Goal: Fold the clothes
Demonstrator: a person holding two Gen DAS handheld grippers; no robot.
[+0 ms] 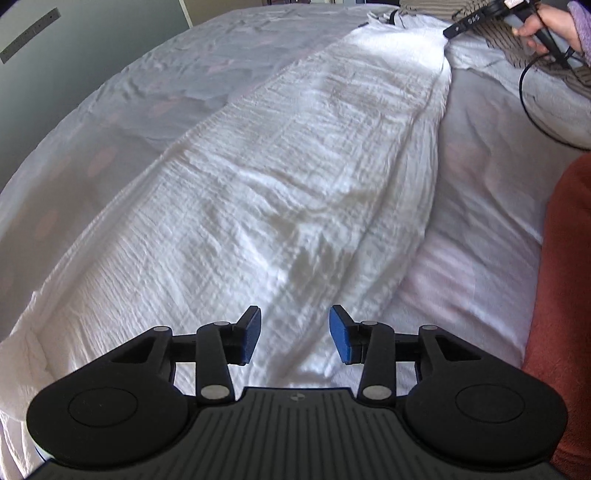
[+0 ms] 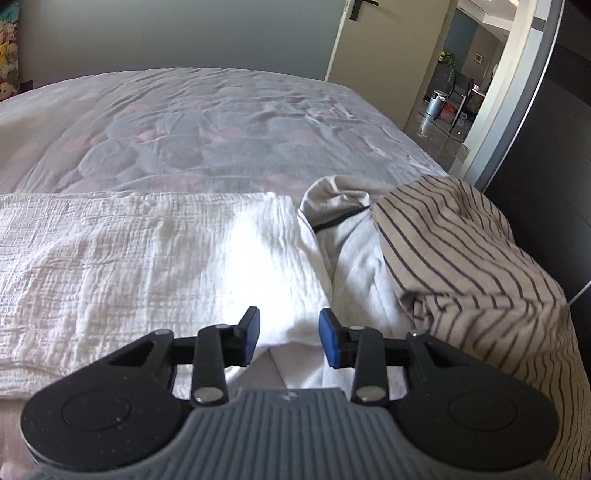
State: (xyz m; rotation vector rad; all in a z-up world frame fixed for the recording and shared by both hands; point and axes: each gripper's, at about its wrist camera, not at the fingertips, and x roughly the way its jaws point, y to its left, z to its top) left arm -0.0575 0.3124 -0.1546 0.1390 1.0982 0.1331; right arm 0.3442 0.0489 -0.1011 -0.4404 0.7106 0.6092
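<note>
Lying flat across the bed [image 2: 207, 122], white crinkled garment [image 1: 280, 192]; left gripper [image 1: 294, 334] and right gripper [image 2: 289, 338] both released, nothing pinched. Striped cloth [image 2: 465, 266] heaped right, orange fabric [image 1: 561, 295] nearby.

I can make out no word or number for certain. The black tool [image 1: 476, 20] held in the hand at the far end of the bed carries small pale marks too blurred for me to read, and a grey strip [image 1: 31, 35] on the pale wall bears faint illegible marks.
</note>
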